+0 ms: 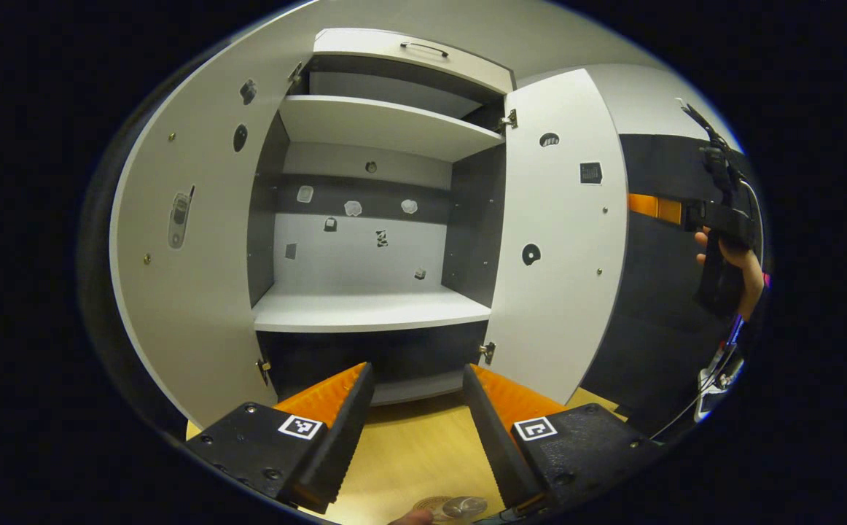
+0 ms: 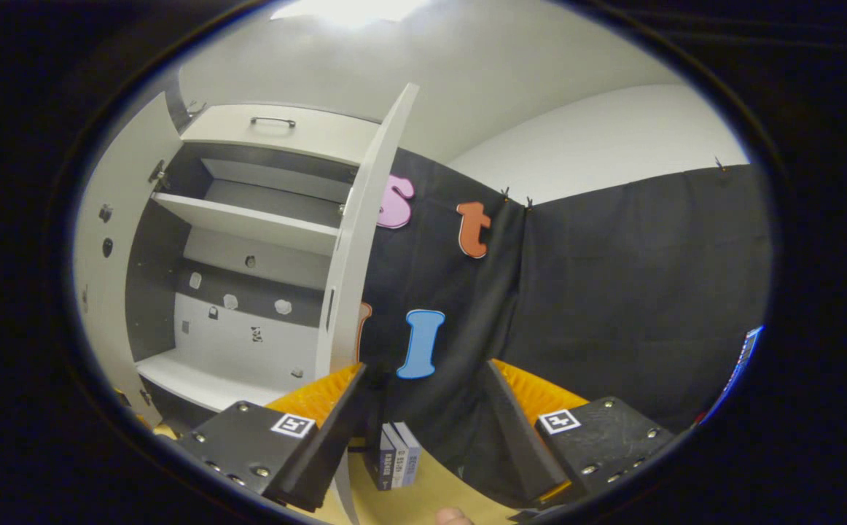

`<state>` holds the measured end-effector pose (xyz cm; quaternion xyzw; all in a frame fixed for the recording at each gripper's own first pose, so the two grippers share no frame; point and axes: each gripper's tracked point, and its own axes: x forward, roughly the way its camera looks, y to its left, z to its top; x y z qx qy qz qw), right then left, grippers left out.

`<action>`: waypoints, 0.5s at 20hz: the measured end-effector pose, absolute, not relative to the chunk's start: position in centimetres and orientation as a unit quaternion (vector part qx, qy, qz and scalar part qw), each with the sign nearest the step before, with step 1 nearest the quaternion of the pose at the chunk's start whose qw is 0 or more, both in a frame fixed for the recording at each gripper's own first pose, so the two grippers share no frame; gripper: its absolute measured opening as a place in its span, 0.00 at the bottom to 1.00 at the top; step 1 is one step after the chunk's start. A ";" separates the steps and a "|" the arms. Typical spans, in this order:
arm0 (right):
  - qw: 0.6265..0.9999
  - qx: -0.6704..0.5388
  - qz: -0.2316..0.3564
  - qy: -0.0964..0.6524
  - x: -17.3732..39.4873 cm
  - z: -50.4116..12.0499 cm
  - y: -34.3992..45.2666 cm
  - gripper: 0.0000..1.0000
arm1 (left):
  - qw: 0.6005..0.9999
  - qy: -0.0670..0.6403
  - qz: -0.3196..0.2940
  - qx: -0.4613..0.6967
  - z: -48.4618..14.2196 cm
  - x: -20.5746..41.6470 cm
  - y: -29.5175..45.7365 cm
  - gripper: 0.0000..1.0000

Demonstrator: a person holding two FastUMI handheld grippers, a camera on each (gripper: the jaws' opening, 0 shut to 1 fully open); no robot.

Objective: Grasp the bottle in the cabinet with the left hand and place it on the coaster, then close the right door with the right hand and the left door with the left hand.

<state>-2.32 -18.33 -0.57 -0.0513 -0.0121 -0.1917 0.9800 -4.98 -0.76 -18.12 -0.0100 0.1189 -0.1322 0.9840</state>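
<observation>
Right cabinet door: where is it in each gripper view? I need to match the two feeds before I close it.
Left gripper view: the right door stands open right of centre, its inner face toward the camera, beside the shelves.
Right gripper view: the right door is seen nearly edge-on, left of centre, between the cabinet interior and the black cloth.
Shared landmark: the drawer handle at the cabinet's top.

Staged test booth, not a home: black cloth wall (image 2: 613, 292), grey cabinet (image 1: 365, 313) with stickers inside, standing on a wooden bench (image 1: 416, 452).
</observation>
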 end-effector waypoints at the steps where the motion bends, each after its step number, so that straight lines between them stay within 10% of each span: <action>1: 0.981 -0.051 -0.185 -0.013 -2.1 -0.6 -18.2 0.96 | 0.984 0.124 -0.127 -0.011 -18.5 -5.0 -0.4 0.81; 10: 0.994 -0.009 -0.111 -0.003 -1.6 -0.8 -16.0 0.92 | 0.990 0.120 -0.067 -0.029 -17.1 -5.0 2.4 0.81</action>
